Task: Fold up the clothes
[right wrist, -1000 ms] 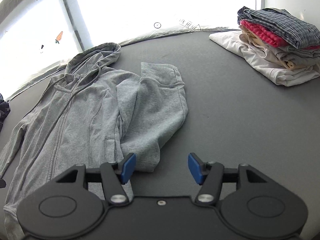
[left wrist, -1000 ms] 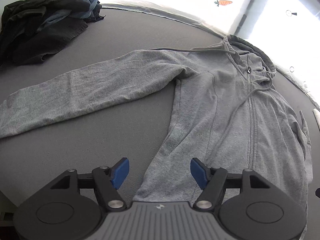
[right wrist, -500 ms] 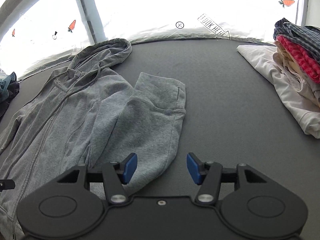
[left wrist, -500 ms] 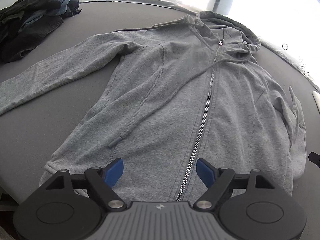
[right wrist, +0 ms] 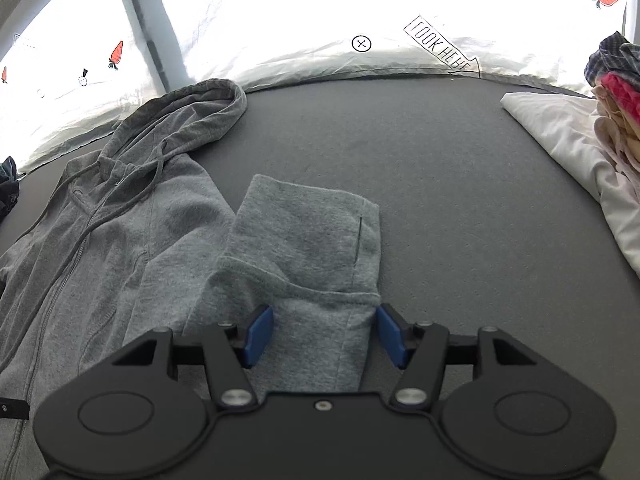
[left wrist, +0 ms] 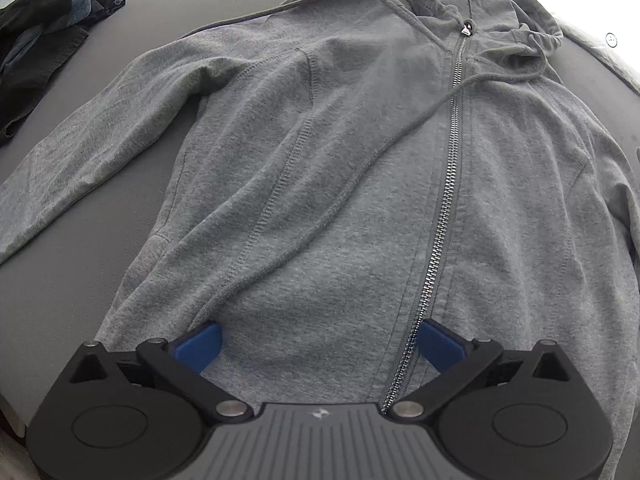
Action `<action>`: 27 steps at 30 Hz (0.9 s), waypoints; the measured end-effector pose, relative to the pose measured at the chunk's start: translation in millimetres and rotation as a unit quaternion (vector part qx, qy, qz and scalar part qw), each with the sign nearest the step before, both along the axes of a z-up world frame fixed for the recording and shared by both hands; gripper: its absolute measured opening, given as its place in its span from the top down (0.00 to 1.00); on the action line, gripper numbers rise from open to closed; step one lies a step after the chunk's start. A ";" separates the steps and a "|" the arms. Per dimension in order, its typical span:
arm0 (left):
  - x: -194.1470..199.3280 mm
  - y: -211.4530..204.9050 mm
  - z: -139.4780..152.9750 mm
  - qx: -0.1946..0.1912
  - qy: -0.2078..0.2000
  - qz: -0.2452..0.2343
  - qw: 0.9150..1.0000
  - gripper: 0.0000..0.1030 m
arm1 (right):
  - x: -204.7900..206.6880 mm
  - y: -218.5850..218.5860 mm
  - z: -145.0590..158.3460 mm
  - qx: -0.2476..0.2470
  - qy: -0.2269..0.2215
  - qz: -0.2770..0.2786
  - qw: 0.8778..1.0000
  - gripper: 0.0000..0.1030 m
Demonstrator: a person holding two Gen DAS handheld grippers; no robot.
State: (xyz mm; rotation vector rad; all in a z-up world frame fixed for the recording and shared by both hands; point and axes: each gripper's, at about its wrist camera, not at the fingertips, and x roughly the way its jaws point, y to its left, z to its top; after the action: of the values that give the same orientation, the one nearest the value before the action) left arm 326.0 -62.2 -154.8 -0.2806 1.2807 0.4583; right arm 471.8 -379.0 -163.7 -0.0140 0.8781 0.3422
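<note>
Dark grey counter bare between grey zip hoodie and folded clothes stack at right edge, left gripper opening wide over hem, right gripper spread astride folded sleeve, not pinching.

**Hoodie flat between two piles**

The hoodie lay flat on the surface, hood toward the curtain. One sleeve was folded beside its body. A heap of clothes sat left; a folded stack sat right.
</note>
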 end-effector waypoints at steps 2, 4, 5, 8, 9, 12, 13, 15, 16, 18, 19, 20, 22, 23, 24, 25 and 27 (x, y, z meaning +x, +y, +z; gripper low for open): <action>-0.6 0.7 0.1 0.000 -0.001 -0.001 1.000 0.00 | -5.3 4.2 -1.1 -0.031 -0.020 0.017 0.999 0.54; -1.6 1.0 0.4 0.000 -0.002 -0.002 1.000 0.00 | -3.6 0.0 1.1 -0.023 -0.018 0.028 0.999 0.74; -2.2 0.9 0.6 0.000 -0.003 -0.001 1.000 0.00 | -0.2 -2.1 3.2 -0.016 -0.011 0.030 0.999 0.88; -4.4 0.2 1.1 0.003 -0.007 -0.002 1.000 0.00 | 1.7 -7.4 16.2 -0.005 -0.031 0.026 0.999 0.96; -5.4 -0.2 1.2 0.004 -0.009 -0.002 1.000 0.00 | 1.1 -9.1 21.8 -0.003 -0.045 0.023 0.999 0.96; -9.4 -2.4 0.7 0.010 -0.019 -0.002 1.000 0.00 | -5.9 -19.8 53.0 -0.014 -0.111 -0.007 0.994 0.97; -11.2 -3.4 0.9 0.012 -0.022 -0.002 1.000 0.00 | -8.5 -24.7 65.0 -0.019 -0.136 -0.019 0.990 0.97; -14.0 -5.2 1.4 0.015 -0.028 -0.002 1.000 0.00 | -15.1 -35.7 89.7 -0.032 -0.186 -0.048 0.981 0.97; -15.0 -5.7 1.6 0.015 -0.029 -0.002 0.999 0.00 | -19.0 -41.6 102.4 -0.040 -0.212 -0.064 0.974 0.97; -17.1 -6.4 1.8 0.017 -0.033 -0.003 0.999 0.00 | -28.6 -55.1 125.6 -0.053 -0.260 -0.102 0.959 0.97; -18.5 -6.6 1.9 0.018 -0.034 -0.004 0.999 0.00 | -32.6 -62.6 132.5 -0.057 -0.273 -0.119 0.953 0.97; -18.3 -6.8 1.5 0.019 -0.035 -0.004 0.999 0.00 | -36.7 -70.1 139.3 -0.060 -0.286 -0.135 0.947 0.97; -16.8 -7.2 0.6 0.019 -0.037 -0.004 0.999 0.00 | -40.5 -86.8 146.0 -0.073 -0.284 -0.161 0.942 0.96; -16.0 -7.3 0.3 0.019 -0.037 -0.004 0.999 0.00 | -39.3 -92.4 139.6 -0.087 -0.268 -0.170 0.944 0.95; -15.3 -7.5 0.1 0.020 -0.037 -0.004 0.999 0.00 | -38.0 -97.6 132.7 -0.102 -0.250 -0.178 0.946 0.94; -14.1 -7.4 -0.8 0.020 -0.037 -0.004 0.999 0.00 | -35.6 -99.9 121.2 -0.121 -0.220 -0.184 0.950 0.91; -12.9 -7.5 -2.0 0.020 -0.038 -0.005 0.999 0.00 | -31.2 -104.3 97.8 -0.158 -0.158 -0.195 0.955 0.82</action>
State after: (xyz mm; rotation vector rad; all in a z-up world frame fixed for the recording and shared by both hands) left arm 313.0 -69.7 -156.9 -0.2559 1.1969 0.4603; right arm 440.6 -483.3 -65.9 -0.1840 0.5903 -0.1715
